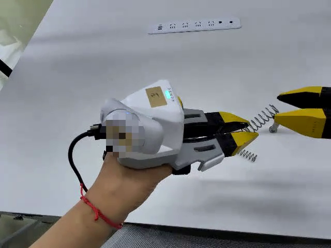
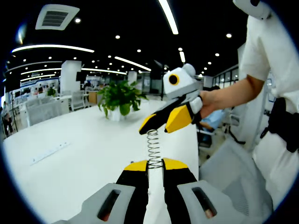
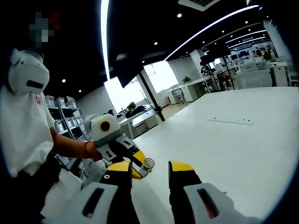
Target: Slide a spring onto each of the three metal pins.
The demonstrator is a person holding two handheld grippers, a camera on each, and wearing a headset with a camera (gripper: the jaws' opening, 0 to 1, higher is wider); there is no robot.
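My left gripper [image 1: 247, 131] sits mid-table, shut on one end of a steel spring [image 1: 261, 118] that sticks out to the right, off the table. In the left gripper view the spring [image 2: 153, 147] rises straight from the closed yellow tips [image 2: 155, 164]. My right gripper [image 1: 277, 107] comes in from the right, open, its tips just at the spring's free end; its own view shows the open jaws [image 3: 150, 169] facing the spring [image 3: 146, 166]. A small metal pin [image 1: 273, 128] stands on the table below the right gripper. A second spring [image 1: 249, 155] lies under the left gripper's tips.
A white power strip [image 1: 194, 25] lies at the far side of the white table [image 1: 103, 67]. The table's near edge runs along the bottom of the head view. A person's hand [image 1: 124, 188] holds the left gripper, with a black cable trailing off its back.
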